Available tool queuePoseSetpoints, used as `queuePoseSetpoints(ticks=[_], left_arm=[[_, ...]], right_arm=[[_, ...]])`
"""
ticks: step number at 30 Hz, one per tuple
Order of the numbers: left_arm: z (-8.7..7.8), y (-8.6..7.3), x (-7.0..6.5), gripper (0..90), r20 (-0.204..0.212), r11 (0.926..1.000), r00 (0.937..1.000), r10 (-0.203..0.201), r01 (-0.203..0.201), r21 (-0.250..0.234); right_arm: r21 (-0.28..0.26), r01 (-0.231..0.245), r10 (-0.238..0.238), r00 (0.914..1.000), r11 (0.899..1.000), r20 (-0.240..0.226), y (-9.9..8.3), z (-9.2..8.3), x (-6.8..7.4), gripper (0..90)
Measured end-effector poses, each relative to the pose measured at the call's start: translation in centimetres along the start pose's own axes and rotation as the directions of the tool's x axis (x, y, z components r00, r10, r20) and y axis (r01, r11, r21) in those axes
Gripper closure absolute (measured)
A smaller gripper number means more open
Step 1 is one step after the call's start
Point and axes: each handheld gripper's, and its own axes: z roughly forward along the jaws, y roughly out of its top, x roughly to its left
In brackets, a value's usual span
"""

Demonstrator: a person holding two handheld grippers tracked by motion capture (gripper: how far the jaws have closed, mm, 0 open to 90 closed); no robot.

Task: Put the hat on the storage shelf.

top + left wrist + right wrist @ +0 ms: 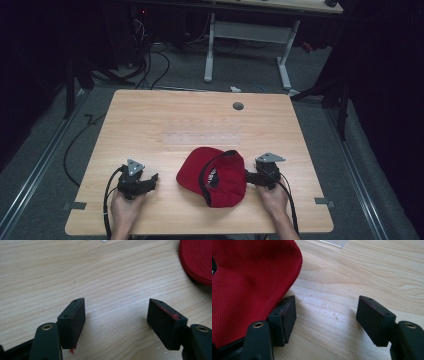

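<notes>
Cap (212, 175) lies at nine o'clock, touching your right gripper (250, 177), well apart from the left gripper (155, 178); both sets of fingers gape wide, empty, over the bench (150, 120).

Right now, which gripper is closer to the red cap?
The right gripper: its jaws stand open right beside the red cap, at the cap's edge. The left gripper, also open, sits apart from it across bare wooden table.
</notes>
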Motion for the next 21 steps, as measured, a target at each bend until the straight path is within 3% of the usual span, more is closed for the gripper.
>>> queuePoseSetpoints(ticks=[21], left_arm=[[-0.01,-0.07,-0.12,27.9,0.003,1.0,1.0,0.001,-0.001,0.006]], right_arm=[[0.001,0.0,0.0,1.0,1.0,0.002,0.01,0.01,0.01,32.5]])
